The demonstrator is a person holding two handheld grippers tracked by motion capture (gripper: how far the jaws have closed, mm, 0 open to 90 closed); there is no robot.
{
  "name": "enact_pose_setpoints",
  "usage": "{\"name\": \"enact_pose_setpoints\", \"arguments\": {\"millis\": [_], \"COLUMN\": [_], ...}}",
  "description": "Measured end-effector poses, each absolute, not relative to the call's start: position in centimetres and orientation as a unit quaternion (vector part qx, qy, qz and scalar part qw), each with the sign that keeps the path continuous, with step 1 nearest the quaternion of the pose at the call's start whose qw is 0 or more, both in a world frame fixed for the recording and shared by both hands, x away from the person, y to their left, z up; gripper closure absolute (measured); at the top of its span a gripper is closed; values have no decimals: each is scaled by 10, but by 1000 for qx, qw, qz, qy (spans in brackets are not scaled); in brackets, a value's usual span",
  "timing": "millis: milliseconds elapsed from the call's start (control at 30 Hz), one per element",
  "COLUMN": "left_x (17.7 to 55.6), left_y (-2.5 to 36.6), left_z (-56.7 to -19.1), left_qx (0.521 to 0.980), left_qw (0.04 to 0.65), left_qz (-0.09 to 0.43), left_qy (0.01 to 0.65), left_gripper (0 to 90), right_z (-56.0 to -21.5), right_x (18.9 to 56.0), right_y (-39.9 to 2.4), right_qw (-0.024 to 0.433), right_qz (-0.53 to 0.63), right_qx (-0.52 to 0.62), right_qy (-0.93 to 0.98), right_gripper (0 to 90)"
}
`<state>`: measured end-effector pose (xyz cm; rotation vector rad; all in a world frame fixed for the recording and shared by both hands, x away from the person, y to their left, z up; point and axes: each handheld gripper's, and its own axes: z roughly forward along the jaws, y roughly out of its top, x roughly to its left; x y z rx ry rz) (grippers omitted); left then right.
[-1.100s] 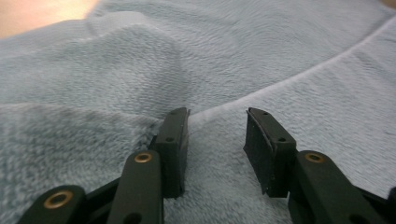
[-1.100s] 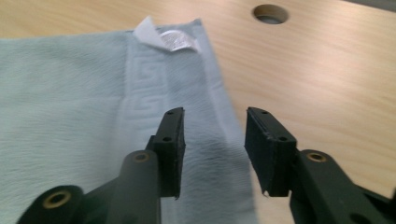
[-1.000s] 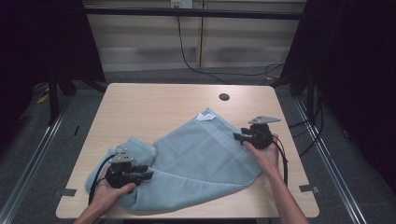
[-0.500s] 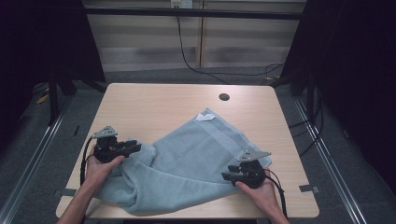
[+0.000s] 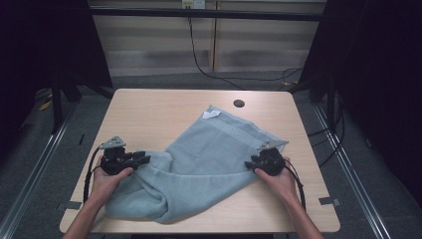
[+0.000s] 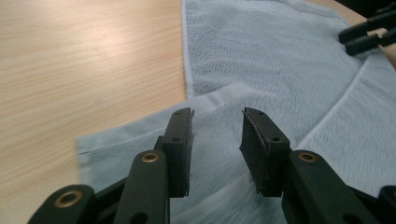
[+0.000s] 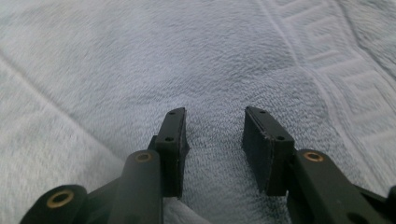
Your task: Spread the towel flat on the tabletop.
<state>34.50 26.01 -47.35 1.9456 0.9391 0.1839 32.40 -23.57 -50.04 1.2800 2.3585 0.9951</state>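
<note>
Here the towel (image 7: 210, 60) lies under both grippers' parted fingers (image 7: 264, 140).

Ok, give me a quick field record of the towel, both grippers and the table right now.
towel: light blue terry, partly folded and rumpled, lying across the table's near half
label: white tag at the towel's far corner
left gripper: at the towel's left edge, jaws apart, nothing pinched; jaws have just been opening slightly
right gripper: at the towel's right edge, jaws apart over the cloth; jaws have just been closing
table: light wood, with a round hole near the far edge
</note>
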Motion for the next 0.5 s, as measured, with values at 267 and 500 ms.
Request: {"name": "enact_pose_setpoints", "arguments": {"millis": [267, 500], "left_x": [351, 353], "left_y": [273, 270], "left_z": [-483, -491], "left_qx": [778, 782], "left_qw": [462, 458], "left_qz": [77, 55], "left_qy": [417, 420], "left_gripper": [616, 555], "right_z": [-501, -484], "right_x": [368, 358], "right_y": [-264, -225], "right_qw": [171, 152], "right_qz": [317, 360], "right_qx": [478, 444], "right_qy": [801, 807], "right_gripper": [510, 468]}}
